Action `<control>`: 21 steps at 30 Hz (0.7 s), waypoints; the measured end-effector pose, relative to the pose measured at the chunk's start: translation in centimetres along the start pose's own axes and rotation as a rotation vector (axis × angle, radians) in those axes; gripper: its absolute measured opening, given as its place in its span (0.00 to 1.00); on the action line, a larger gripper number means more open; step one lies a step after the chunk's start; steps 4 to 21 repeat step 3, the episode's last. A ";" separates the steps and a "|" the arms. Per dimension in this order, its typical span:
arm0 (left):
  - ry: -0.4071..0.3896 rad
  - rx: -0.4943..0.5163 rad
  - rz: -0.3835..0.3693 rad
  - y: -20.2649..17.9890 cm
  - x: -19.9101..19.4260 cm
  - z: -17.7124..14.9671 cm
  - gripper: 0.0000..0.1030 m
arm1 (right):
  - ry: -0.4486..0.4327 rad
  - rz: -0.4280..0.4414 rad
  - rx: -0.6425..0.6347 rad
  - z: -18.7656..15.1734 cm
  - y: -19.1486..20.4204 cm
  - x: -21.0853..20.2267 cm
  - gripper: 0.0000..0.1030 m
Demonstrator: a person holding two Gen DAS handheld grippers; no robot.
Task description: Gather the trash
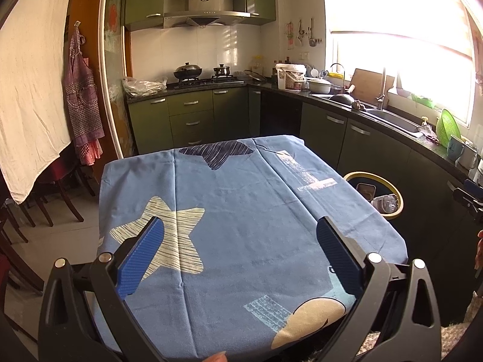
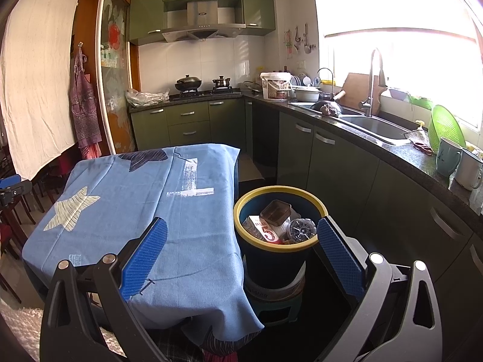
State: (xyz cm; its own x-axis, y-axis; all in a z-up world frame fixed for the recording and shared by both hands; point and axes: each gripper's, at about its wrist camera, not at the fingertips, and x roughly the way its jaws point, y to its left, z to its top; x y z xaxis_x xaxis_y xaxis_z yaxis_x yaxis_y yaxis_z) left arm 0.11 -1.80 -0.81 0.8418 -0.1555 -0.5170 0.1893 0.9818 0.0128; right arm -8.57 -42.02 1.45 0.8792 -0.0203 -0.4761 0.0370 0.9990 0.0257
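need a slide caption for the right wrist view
Open right gripper above the yellow-rimmed dark blue trash bin holding cartons and plastic bottles, beside the blue star-print tablecloth.

carton in bin: we read a large red "5"; the rest is too small for us to read
blue cloth: pale printed mark shaped like a "T" or "1", we cannot tell which
range hood: small brand badge, unreadable to us
white bucket label: unreadable to us
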 end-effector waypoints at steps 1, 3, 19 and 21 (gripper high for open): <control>0.000 -0.002 0.002 0.1 0.1 0.0 0.93 | 0.002 0.001 0.003 0.0 0.0 0.1 0.95; 0.005 -0.006 0.000 0.2 0.5 0.0 0.93 | 0.005 0.004 0.006 0.0 -0.1 0.4 0.95; 0.005 -0.006 0.000 0.2 0.5 0.0 0.93 | 0.005 0.004 0.006 0.0 -0.1 0.4 0.95; 0.005 -0.006 0.000 0.2 0.5 0.0 0.93 | 0.005 0.004 0.006 0.0 -0.1 0.4 0.95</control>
